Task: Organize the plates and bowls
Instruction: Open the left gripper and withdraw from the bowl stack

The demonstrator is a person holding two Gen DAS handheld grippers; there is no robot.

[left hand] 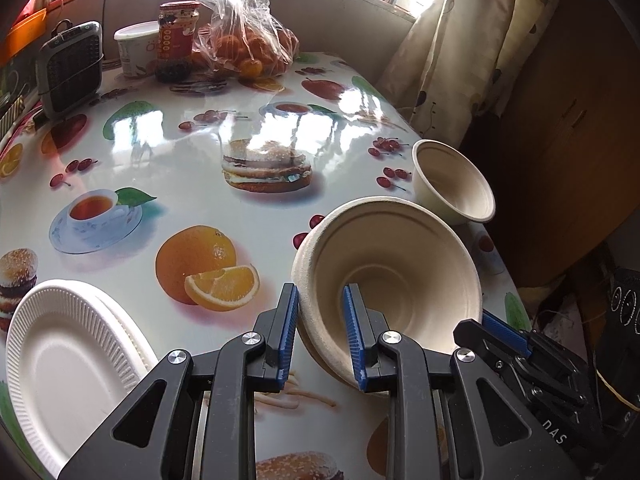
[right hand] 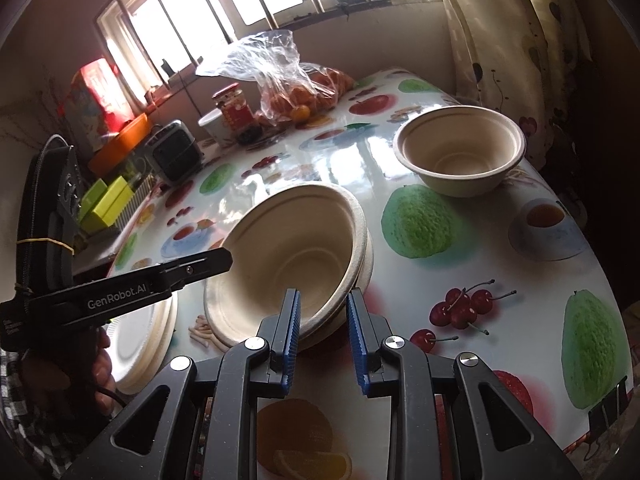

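My left claw (left hand: 322, 312) pinches the rim of a tilted beige bowl (left hand: 392, 264) at 6 o'clock on the worktop (left hand: 180, 148) — right claw (right hand: 323, 316) parted, straddling its rim; second bowl (right hand: 460, 152) at 1 o'clock

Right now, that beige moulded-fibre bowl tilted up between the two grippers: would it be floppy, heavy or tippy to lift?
The beige moulded-fibre bowl looks thin-walled and matte, so probably light and not slippery. Its rim sits between the left gripper fingers and seems to hold its round shape, suggesting fair stiffness. Already tilted on the beige plate, it would likely tip or slide if nudged.
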